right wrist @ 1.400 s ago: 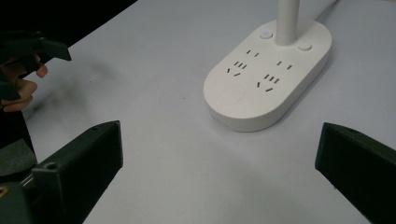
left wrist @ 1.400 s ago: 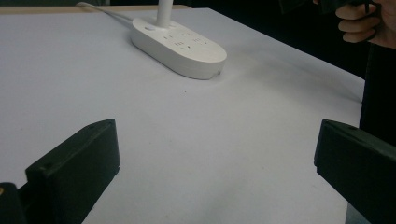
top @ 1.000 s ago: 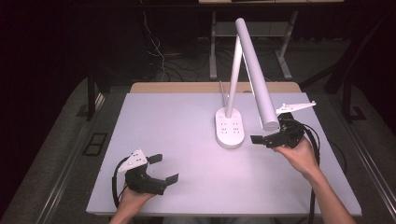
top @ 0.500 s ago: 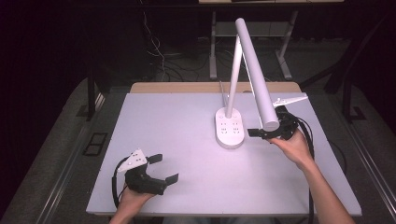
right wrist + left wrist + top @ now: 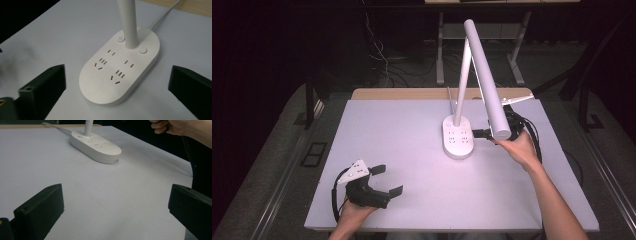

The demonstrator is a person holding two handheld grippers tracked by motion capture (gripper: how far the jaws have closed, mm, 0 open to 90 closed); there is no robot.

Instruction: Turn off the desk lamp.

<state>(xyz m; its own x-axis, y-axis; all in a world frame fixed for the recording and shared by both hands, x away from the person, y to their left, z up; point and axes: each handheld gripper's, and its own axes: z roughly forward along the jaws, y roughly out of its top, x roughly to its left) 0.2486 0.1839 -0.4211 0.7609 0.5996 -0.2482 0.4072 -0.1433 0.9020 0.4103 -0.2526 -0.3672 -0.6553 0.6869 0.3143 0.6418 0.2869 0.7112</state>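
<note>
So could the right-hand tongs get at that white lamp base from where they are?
Probably yes. The right tongs stand open beside the lamp base, aimed at it, with bare table between; the lamp head hangs above, not in their path.

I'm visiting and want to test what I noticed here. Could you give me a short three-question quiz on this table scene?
1. True or false: the right gripper is clamped on the lamp base.
2. What lies on the base's top face? A) sockets and buttons B) a dial C) a screen
3. Where does the left gripper sit?

Key
1. False: its jaws stand open, apart from the base; they have just been closing a little, nothing between them.
2. A.
3. At the near left of the table, open, holding nothing.
</note>
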